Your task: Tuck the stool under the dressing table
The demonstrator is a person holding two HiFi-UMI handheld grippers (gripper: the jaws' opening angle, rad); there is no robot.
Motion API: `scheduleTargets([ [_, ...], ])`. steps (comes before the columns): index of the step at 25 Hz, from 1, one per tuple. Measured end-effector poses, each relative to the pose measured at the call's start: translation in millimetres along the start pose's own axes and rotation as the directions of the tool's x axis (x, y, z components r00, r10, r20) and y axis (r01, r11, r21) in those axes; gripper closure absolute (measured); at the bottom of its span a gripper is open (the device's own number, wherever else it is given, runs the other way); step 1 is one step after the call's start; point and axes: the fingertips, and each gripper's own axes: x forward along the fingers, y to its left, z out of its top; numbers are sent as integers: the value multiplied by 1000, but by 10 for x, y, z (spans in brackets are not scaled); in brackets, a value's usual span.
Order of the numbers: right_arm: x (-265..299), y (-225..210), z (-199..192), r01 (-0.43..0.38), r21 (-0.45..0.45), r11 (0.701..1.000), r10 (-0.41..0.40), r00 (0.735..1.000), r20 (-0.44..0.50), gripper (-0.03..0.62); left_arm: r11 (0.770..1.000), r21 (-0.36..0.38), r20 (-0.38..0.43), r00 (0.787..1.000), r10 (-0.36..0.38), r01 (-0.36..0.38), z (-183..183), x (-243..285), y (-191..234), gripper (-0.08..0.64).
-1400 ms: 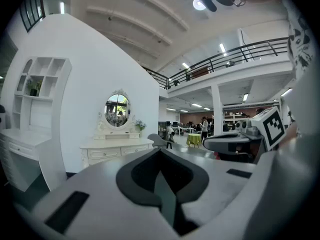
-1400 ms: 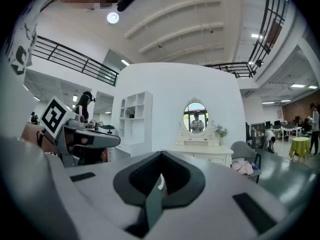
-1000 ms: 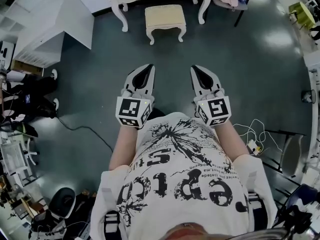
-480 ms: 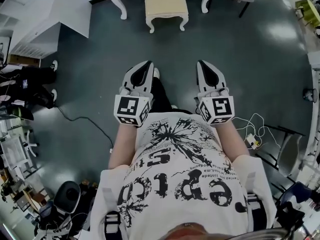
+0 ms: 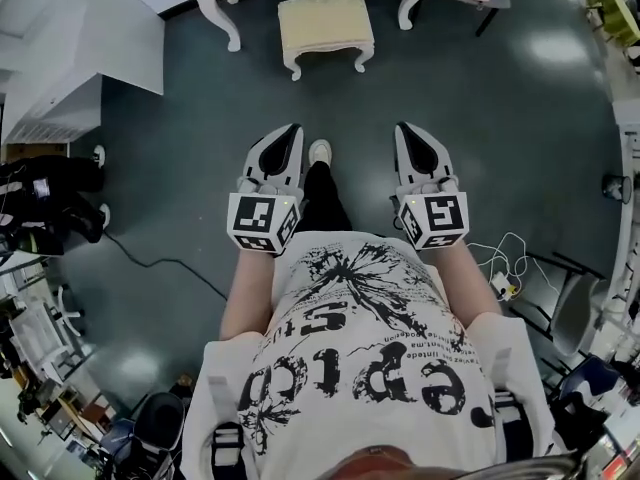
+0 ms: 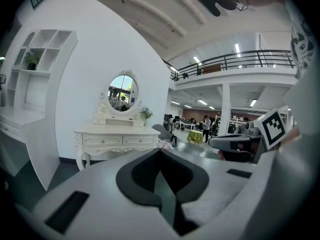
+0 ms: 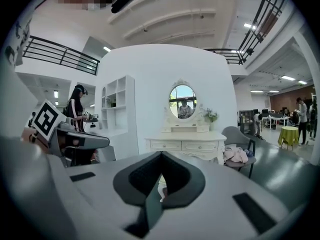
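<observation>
We held both grippers out in front of us at mid-frame in the head view, side by side and pointing up the picture. The left gripper [image 5: 290,130] had its jaws together, tips meeting, with nothing clamped between them; its own view [image 6: 160,152] showed the same. The right gripper [image 5: 408,128] likewise had its jaws closed on nothing, as its own view [image 7: 161,155] confirmed. Our white shoe [image 5: 320,152] showed on the dark floor between the two grippers.

The stool [image 5: 325,23], cream with curved white legs, stood at the top centre of the head view, well apart from both grippers. It sat just in front of the dressing table [image 5: 222,16], between that table's two front legs as we saw them, with its whole seat showing clear of the table top.

In the left gripper view the dressing table [image 6: 117,139] stood at centre left, its oval mirror [image 6: 122,91] above it. In the right gripper view the table [image 7: 185,145] lay straight ahead past the jaws, with a chair [image 7: 240,154] carrying pink cloth just beside it on the right. A white shelf unit [image 5: 60,58] filled the upper left of the head view.
</observation>
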Motion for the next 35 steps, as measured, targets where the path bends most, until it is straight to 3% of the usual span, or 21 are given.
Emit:
scheduleTargets([
  [11, 2059, -647, 201, 40, -48, 998, -44, 994, -102, 575, 998, -49, -52, 998, -28, 26, 317, 1750, 1376, 543],
  [15, 2584, -837, 210, 39, -35, 999, -43, 990, -131, 575, 999, -39, -84, 996, -37, 34, 356, 2172, 1684, 543],
  [20, 3190, -1001, 12, -20, -39, 999, 12, 984, -180, 575, 998, -63, -87, 996, -29, 24, 192, 2693, 1938, 543],
  [27, 3987, -1407, -748, -68, 70, 995, 84, 964, -251, 575, 992, -118, -145, 989, 30, -48, -520, 3549, 2175, 543],
  [31, 4426, -1522, -1464, -114, 79, 990, 133, 943, -307, 575, 979, -167, -202, 976, 79, -114, -1165, 3958, 2364, 543],
  [35, 4877, -1655, -2280, -132, 73, 989, 149, 927, -344, 575, 977, -174, -235, 969, 81, -124, -1938, 4407, 2503, 543],
])
